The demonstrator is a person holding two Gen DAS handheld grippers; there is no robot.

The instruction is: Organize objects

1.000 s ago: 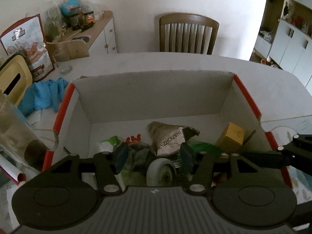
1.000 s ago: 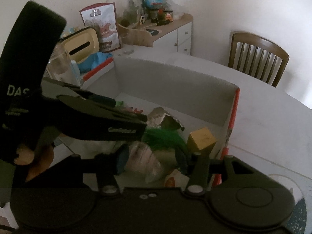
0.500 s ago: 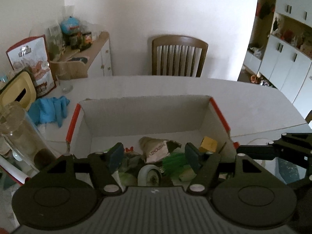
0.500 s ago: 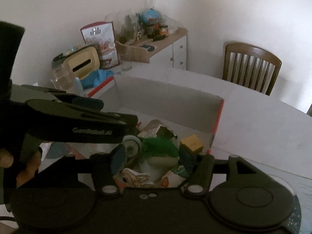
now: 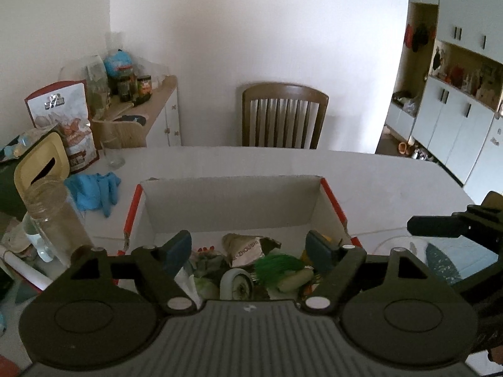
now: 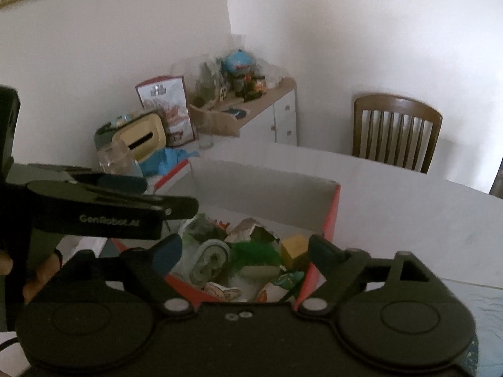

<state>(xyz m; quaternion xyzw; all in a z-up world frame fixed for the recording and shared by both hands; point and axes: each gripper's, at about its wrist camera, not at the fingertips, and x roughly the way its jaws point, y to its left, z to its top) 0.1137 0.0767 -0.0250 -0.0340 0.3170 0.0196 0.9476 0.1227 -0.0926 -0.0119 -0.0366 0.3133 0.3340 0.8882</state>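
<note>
An open cardboard box (image 5: 232, 207) with red edges stands on the white table and also shows in the right wrist view (image 6: 264, 188). It holds several items: a grey wheel (image 5: 235, 286), a green brush (image 5: 276, 265), a crumpled packet (image 5: 248, 249) and a yellow block (image 6: 294, 249). My left gripper (image 5: 248, 249) is open and empty, above the box's near side. My right gripper (image 6: 245, 251) is open and empty, above the box's near right corner. The left gripper's body (image 6: 103, 213) shows at the left of the right wrist view.
A clear jar (image 5: 56, 220), blue gloves (image 5: 94, 188), a tissue box (image 5: 41, 163) and a snack bag (image 5: 69, 125) stand at the table's left. A wooden chair (image 5: 284, 116) is behind the table. A sideboard (image 5: 151, 113) with jars stands by the wall.
Both grippers have risen and drawn back from the box; the box looks smaller and lower in both views. Both stay open and empty.
</note>
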